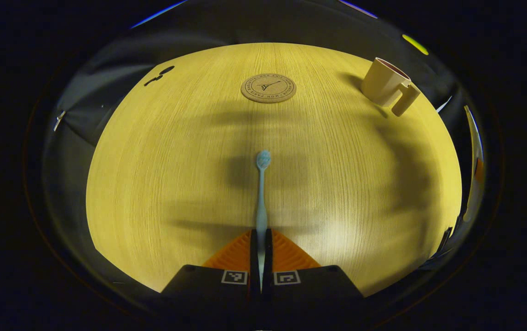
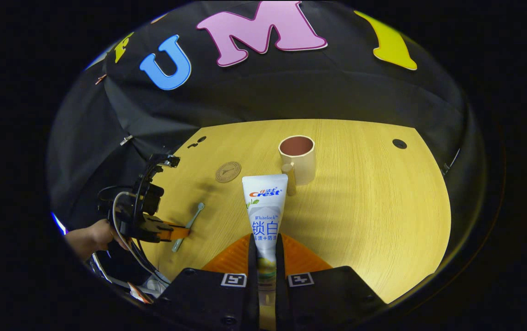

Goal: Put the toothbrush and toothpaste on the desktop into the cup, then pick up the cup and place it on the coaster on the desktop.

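Clamped in the left tool (image 1: 260, 257), the toothbrush (image 1: 261, 193) juts toward the coaster (image 1: 268, 88) near the tabletop's (image 1: 153, 184) far edge; the right tool (image 2: 266, 266) pinches the toothpaste (image 2: 265, 207) by its lower end, crimp raised toward the cup (image 2: 297, 158) at the far middle. Gripped so low, either could pivot on the way and clip the rim, tipping the light cup

- Counter (image 1: 162, 184) lit warm, surroundings dim.
- Soft overlapping shadows across counter in left gripper view.
- Heavy fisheye bending at edges.
- Centre sharp, no glare.
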Demonstrator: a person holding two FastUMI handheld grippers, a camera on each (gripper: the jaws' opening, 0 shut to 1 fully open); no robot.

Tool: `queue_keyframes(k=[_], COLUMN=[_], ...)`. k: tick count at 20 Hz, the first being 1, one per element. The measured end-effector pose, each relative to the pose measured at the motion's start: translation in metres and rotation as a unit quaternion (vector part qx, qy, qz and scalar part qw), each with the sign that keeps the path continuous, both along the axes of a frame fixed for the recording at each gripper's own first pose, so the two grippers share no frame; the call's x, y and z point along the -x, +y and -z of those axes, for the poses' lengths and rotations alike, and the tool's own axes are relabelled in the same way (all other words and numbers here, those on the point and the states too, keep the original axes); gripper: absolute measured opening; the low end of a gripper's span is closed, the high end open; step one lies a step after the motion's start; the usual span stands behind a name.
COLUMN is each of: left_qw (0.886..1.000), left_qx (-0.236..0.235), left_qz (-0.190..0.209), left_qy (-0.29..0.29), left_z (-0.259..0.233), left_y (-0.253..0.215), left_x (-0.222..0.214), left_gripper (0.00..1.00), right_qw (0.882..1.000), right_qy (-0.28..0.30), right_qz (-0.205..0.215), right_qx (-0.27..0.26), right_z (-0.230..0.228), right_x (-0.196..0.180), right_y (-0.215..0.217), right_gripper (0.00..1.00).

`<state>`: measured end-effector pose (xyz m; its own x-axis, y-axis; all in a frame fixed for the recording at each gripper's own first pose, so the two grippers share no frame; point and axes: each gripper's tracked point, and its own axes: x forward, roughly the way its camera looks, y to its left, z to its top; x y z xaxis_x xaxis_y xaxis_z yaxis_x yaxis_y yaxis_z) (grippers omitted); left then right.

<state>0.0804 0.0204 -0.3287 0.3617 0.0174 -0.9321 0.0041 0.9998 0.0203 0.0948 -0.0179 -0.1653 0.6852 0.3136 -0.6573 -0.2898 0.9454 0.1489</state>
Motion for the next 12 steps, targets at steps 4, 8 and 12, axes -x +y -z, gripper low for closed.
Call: queue_keyframes(k=[4, 8, 12], left_qw=[1.000, 0.997, 0.992], left_qx=[0.011, 0.026, 0.049], left_qz=[-0.005, -0.006, 0.004], left_qy=[-0.025, -0.068, -0.120], left_z=[-0.004, -0.022, -0.052], left_y=[0.001, -0.006, -0.021], left_x=[0.001, -0.002, -0.009], left_gripper=[0.06, 0.06, 0.06], right_qw=[1.000, 0.998, 0.994], right_qy=[-0.024, -0.063, -0.108], right_qz=[0.004, 0.010, 0.015], right_qx=[-0.004, -0.004, -0.018], right_z=[-0.018, -0.046, -0.074], right_x=[-0.015, -0.041, -0.071], right_y=[0.005, 0.004, 0.005], right_gripper=[0.17, 0.18, 0.17])
